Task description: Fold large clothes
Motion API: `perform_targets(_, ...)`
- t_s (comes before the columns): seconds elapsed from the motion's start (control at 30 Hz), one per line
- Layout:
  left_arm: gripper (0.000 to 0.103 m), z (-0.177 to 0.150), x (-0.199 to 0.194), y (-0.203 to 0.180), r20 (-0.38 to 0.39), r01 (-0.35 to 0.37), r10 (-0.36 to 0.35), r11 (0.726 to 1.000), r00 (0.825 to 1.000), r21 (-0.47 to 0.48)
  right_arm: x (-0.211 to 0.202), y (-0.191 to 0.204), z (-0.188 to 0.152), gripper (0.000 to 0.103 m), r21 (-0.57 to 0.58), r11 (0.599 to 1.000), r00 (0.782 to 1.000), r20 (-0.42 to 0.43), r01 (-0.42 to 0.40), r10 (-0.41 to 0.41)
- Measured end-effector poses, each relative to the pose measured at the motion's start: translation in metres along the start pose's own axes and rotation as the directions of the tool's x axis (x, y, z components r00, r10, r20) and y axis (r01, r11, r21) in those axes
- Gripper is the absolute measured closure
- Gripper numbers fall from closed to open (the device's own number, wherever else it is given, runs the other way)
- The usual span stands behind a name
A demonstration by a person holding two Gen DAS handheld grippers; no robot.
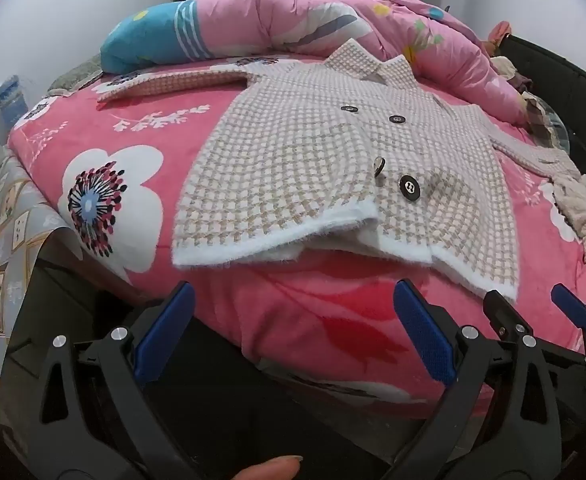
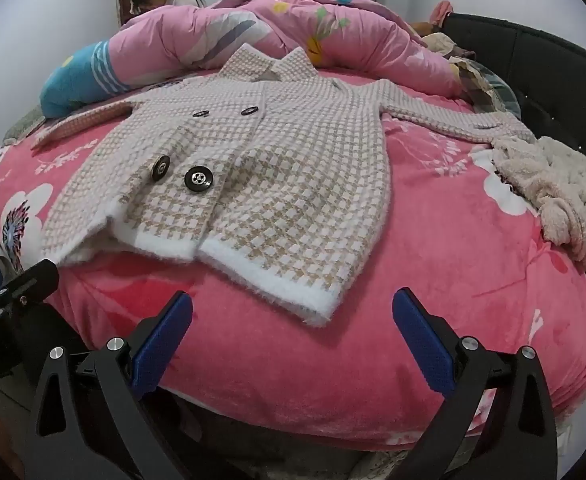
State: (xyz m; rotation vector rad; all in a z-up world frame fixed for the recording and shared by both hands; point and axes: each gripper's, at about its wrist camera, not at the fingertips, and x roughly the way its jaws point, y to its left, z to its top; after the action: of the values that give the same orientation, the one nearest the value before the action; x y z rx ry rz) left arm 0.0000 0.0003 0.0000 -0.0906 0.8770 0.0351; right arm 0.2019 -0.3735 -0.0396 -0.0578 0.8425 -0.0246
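Note:
A beige and white checked knit coat [image 1: 325, 160] with black buttons and a white fuzzy hem lies flat, front up, on the pink flowered bed cover [image 1: 133, 152], sleeves spread to both sides. It also shows in the right wrist view [image 2: 277, 168]. My left gripper [image 1: 293, 320] is open and empty, just short of the hem at the bed's near edge. My right gripper [image 2: 293, 324] is open and empty, close below the hem's right corner. The right gripper also shows in the left wrist view [image 1: 533, 312], at the right.
A rumpled pink quilt [image 2: 293, 32] and a blue pillow [image 1: 149, 36] lie at the back of the bed. A cream fleece garment [image 2: 553, 192] lies at the right edge. A dark padded headboard [image 2: 553, 64] stands at the right. A person sits behind the quilt.

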Motion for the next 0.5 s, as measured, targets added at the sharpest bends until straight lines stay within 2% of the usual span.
perform_targets(0.5, 0.007, -0.0015, 0.0035, 0.0006, -0.016, -0.012, 0.012, 1.0, 1.0, -0.003, -0.007, 0.0042, 0.0018, 0.005, 0.003, 1.0, 1.0, 0.014, -0.002, 0.002)
